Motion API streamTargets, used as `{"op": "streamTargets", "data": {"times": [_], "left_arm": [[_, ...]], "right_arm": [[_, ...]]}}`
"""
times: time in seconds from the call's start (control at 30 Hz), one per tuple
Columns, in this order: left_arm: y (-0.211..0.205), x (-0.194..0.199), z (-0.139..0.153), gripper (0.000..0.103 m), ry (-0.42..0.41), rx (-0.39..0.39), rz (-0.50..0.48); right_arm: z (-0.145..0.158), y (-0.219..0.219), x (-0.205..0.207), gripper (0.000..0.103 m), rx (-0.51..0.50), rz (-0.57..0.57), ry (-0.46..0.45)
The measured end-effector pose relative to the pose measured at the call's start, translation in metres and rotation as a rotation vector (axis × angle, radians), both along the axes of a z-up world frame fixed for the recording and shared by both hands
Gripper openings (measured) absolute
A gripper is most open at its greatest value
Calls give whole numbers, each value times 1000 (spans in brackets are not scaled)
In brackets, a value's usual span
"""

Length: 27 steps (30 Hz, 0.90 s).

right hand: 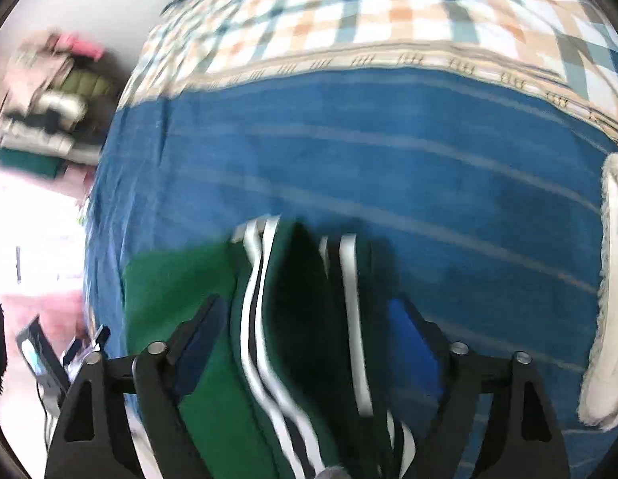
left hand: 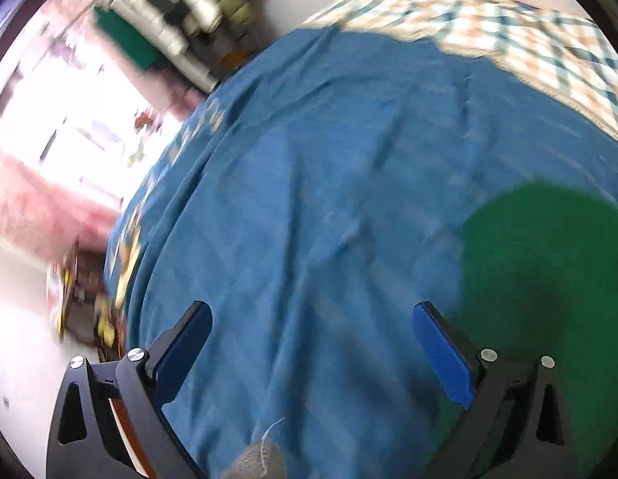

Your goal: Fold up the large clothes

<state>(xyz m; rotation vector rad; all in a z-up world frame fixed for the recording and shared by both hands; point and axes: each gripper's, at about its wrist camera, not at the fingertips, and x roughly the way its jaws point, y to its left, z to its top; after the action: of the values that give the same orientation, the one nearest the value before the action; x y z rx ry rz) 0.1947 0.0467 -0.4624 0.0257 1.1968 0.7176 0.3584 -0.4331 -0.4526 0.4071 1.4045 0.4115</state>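
Observation:
A green garment with white stripes point(right hand: 293, 319) lies bunched on the blue striped bed sheet point(right hand: 389, 151). My right gripper point(right hand: 309, 307) stands over it, its jaws wide apart. The striped folds run between the fingers point(right hand: 205, 327), and the pads do not visibly press on them, so the gripper is open. In the left wrist view the same garment shows as a plain green patch point(left hand: 548, 279) at the right. My left gripper point(left hand: 313, 323) is open above bare blue sheet point(left hand: 329, 179), just left of that patch, with nothing between its fingers point(left hand: 440, 355).
A checked quilt point(right hand: 369, 12) covers the far part of the bed. A pile of folded clothes point(left hand: 177, 24) sits beyond the far left corner. A white fluffy item point(right hand: 612, 299) lies at the right edge. The bed's left edge point(left hand: 125, 259) drops to a cluttered floor.

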Motion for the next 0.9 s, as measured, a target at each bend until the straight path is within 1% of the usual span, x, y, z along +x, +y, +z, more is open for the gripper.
{"op": "streamTargets", "data": {"times": [0.03,0.07,0.1,0.13,0.17,0.2,0.23,0.27,0.3,0.37,0.4,0.43,0.47,0.5,0.53,0.57,0.6,0.63,0.67,0.73,0.8,0.83,0.87,0.9], "left_arm": [[2,-15,1,102,18,-13,25],[5,-29,1,102,40,-26,50],[8,-45,0,102,56,-47,74],[11,-56,-1,102,65,-63,92],[15,-69,-4,102,76,-76,113],[16,-74,-8,102,82,-81,121],[19,-80,-12,102,87,-86,127],[23,-85,-20,102,97,-92,134],[26,-88,-27,102,110,-101,136],[35,-90,-40,102,115,-140,133],[41,-88,-45,102,110,-162,124],[45,-86,-49,102,105,-177,108],[49,-82,-51,102,100,-191,83],[53,-79,-53,102,95,-199,52],[56,-75,-54,102,90,-207,27],[58,-70,-54,102,80,-232,-12],[59,-67,-54,102,78,-250,-44],[59,-62,-53,102,78,-263,-73],[60,-56,-50,102,68,-290,-118],[59,-49,-42,102,45,-326,-177],[58,-39,-35,102,22,-354,-239],[55,-34,-33,102,16,-371,-262],[54,-26,-32,102,8,-410,-289],[51,-19,-30,102,2,-441,-306]], "right_arm": [[-4,-2,-9,93,-10,43,0],[-12,6,-18,93,-43,110,-5],[-18,6,-24,94,-62,146,-5],[-30,6,-30,94,-86,187,7],[-50,9,-32,94,-86,222,52],[-65,7,-31,95,-58,218,98],[-79,3,-30,95,10,200,151],[-94,-2,-28,96,104,177,218],[-104,-6,-25,97,158,155,250],[-107,-6,-22,97,208,150,238],[-107,-3,-23,92,214,150,234],[-104,0,-24,77,243,148,226],[-101,2,-27,75,212,122,216],[-99,3,-30,67,195,89,213],[-97,-1,-34,55,200,31,224],[-95,-9,-40,51,228,-57,257],[-92,-14,-46,45,252,-119,276],[-88,-19,-55,41,285,-178,292],[-84,-24,-64,40,321,-232,308],[-79,-32,-92,38,406,-355,359],[-77,-31,-124,38,446,-430,411],[-76,-31,-135,38,427,-434,420],[-74,-30,-143,38,399,-426,417],[-72,-29,-149,44,350,-396,401]]}}
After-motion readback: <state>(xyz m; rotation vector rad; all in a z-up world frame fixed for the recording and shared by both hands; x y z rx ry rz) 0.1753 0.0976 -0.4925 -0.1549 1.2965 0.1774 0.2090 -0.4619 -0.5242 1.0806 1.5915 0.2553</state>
